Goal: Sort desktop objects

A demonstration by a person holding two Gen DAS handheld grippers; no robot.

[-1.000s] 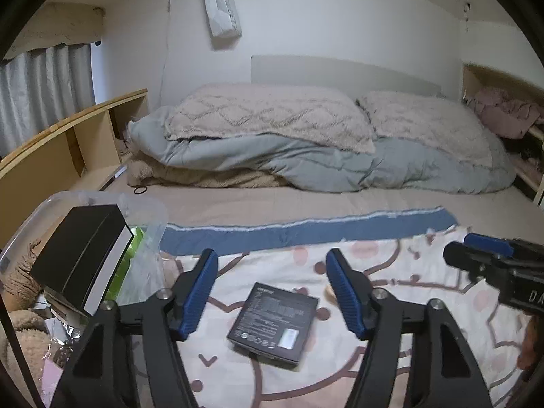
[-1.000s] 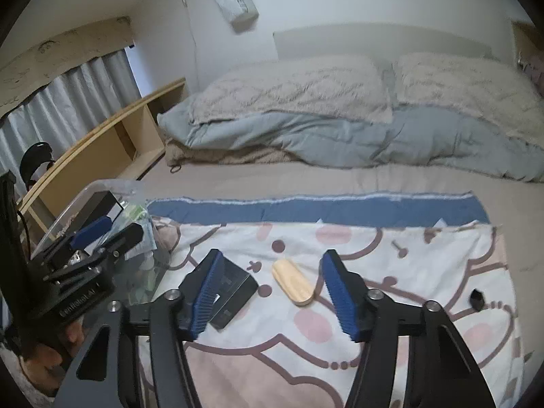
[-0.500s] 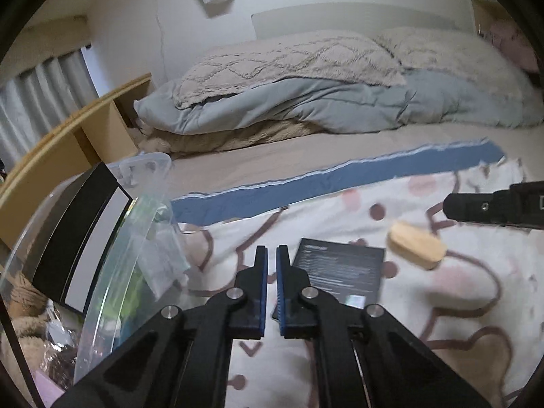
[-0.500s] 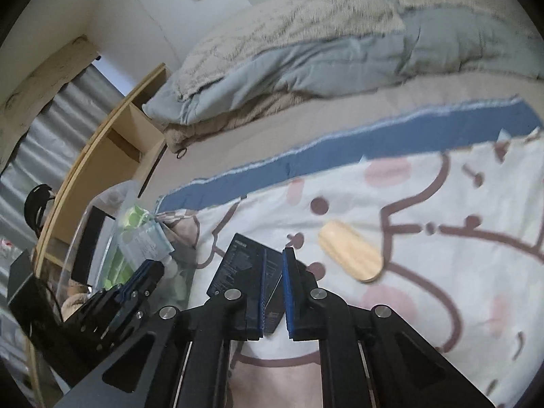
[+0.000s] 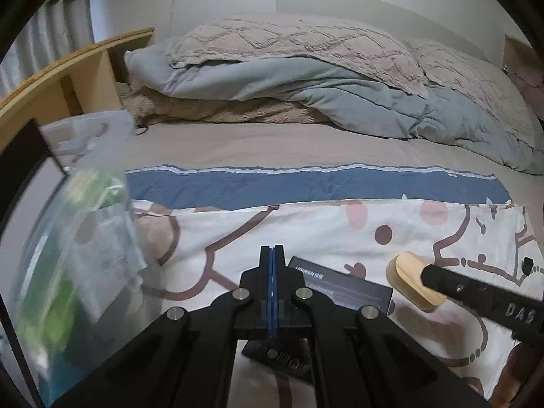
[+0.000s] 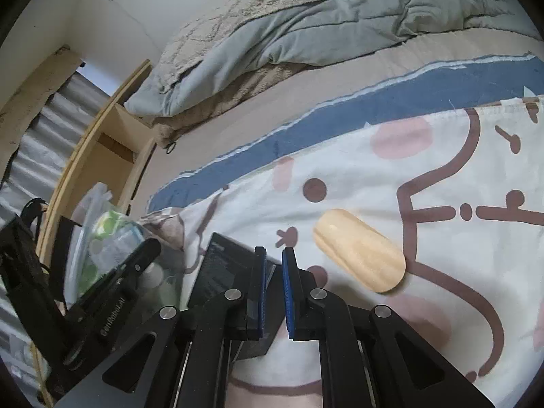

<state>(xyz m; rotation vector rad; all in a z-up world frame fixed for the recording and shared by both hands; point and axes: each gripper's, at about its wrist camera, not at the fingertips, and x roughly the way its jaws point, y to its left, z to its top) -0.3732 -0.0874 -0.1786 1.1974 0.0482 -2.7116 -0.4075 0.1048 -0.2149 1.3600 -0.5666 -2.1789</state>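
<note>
Taking the flat black box (image 5: 340,289) as the landmark, the clear plastic bin (image 5: 81,238) stands to its left at the bed's edge, with green-and-white packets inside, blurred in the left wrist view. The box itself lies flat on the cartoon-print sheet (image 5: 340,227) spread over the bed (image 5: 272,149).

The left gripper (image 5: 272,255) sits over the box's left end with its blue-padded jaws pressed together and nothing between them.

In the right wrist view the right gripper (image 6: 273,255) hangs over the box's right end (image 6: 221,265). Its jaws stand drawn in with a narrow slit between the pads. A corner of the box shows behind that slit, but whether the pads pinch it cannot be told.

Just right of the box, not touching it, lies an oval wooden block (image 6: 360,250) on the sheet. Beyond the box, a blue band (image 5: 306,183) crosses the bed, with the grey duvet (image 5: 306,85) heaped behind.
</note>
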